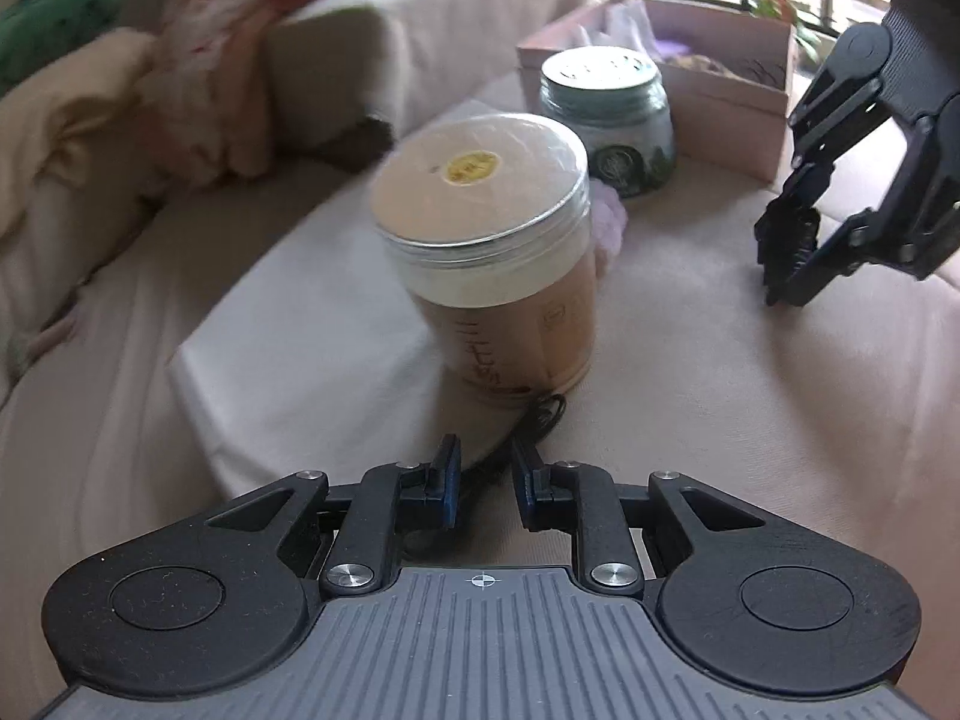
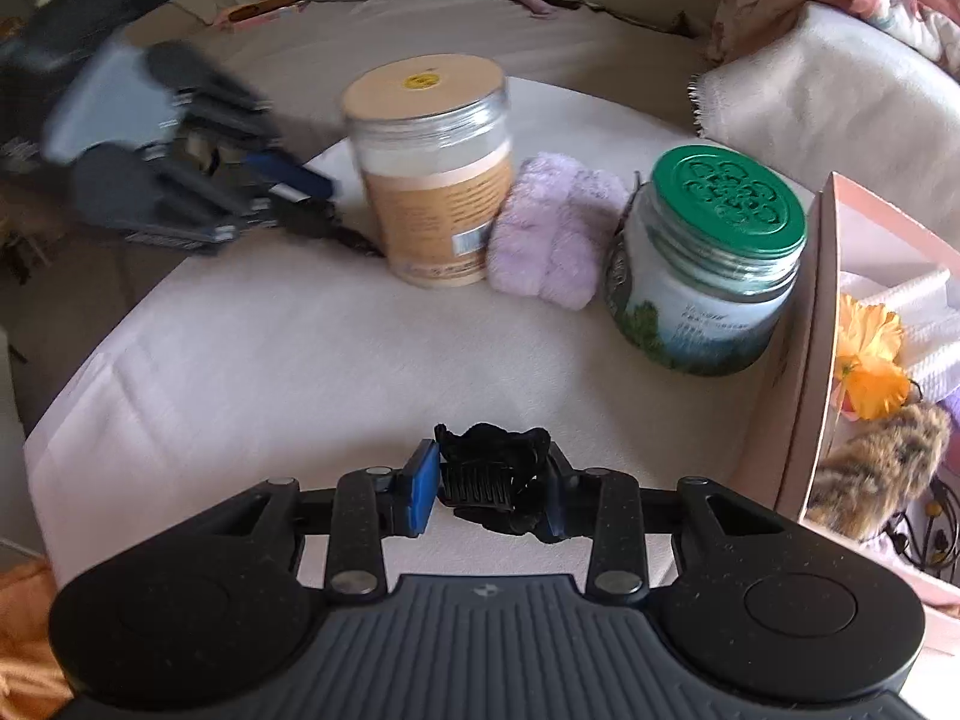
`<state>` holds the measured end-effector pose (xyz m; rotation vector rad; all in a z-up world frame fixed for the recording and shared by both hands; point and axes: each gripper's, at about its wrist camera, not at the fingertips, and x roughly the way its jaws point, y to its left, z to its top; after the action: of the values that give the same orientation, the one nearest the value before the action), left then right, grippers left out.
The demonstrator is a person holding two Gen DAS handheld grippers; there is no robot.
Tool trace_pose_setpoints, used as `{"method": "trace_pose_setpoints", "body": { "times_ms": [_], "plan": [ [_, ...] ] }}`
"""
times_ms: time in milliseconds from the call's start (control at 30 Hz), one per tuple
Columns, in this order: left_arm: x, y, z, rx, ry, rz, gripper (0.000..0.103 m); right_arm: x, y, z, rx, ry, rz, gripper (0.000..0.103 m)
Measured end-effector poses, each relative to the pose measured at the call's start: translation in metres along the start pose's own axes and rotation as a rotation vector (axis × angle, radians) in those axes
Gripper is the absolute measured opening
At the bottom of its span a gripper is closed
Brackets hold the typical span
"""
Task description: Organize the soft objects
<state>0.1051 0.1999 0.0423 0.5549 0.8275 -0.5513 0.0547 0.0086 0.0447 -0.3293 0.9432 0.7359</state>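
Note:
My right gripper (image 2: 489, 486) is shut on a black hair claw clip (image 2: 495, 477) just above the white cloth; it also shows in the left wrist view (image 1: 786, 252). My left gripper (image 1: 485, 483) is open over a thin black hair tie (image 1: 540, 414) lying in front of a tan jar with a flat lid (image 1: 492, 240). In the right wrist view the left gripper (image 2: 300, 192) is blurred, left of that jar (image 2: 435, 168). A fluffy lilac soft item (image 2: 555, 228) lies between the tan jar and a green-lidded glass jar (image 2: 708, 258).
A pink open box (image 2: 807, 360) at the right holds an orange flower, a brown furry item and white items. The box also shows in the left wrist view (image 1: 720, 114). A folded cream blanket (image 2: 840, 102) and piled clothes (image 1: 210, 78) lie behind.

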Motion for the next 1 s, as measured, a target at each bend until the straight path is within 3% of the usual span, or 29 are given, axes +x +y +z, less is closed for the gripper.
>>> {"method": "trace_pose_setpoints", "body": {
  "times_ms": [233,367,500,700,767,833,967,1000],
  "plan": [
    [0.008,-0.001,0.001,0.016,0.032,-0.005,0.025,-0.014,0.009,-0.005,-0.026,-0.109,0.063,0.035],
    [0.012,0.005,0.004,0.001,0.012,-0.003,0.026,0.0,0.008,0.006,-0.019,-0.097,0.074,0.035],
    [0.017,0.014,0.011,0.048,0.026,-0.032,0.026,0.003,0.015,0.005,-0.029,-0.082,0.078,0.035],
    [0.015,0.021,-0.005,-0.048,0.062,-0.114,0.023,0.004,0.009,-0.004,0.01,-0.069,0.07,0.038],
    [0.007,0.024,-0.018,-0.147,0.046,-0.144,0.023,0.004,0.005,-0.007,0.031,-0.062,0.073,0.046],
    [0.0,0.033,-0.031,-0.327,0.024,-0.18,0.024,0.004,0.001,-0.009,0.051,-0.062,0.07,0.05],
    [-0.006,0.063,-0.062,-0.971,-0.053,-0.265,0.024,0.004,-0.002,-0.014,0.078,-0.085,0.068,0.052],
    [-0.006,0.065,-0.066,-1.073,-0.078,-0.276,0.024,0.004,-0.001,-0.016,0.082,-0.095,0.063,0.052]
  ]
}}
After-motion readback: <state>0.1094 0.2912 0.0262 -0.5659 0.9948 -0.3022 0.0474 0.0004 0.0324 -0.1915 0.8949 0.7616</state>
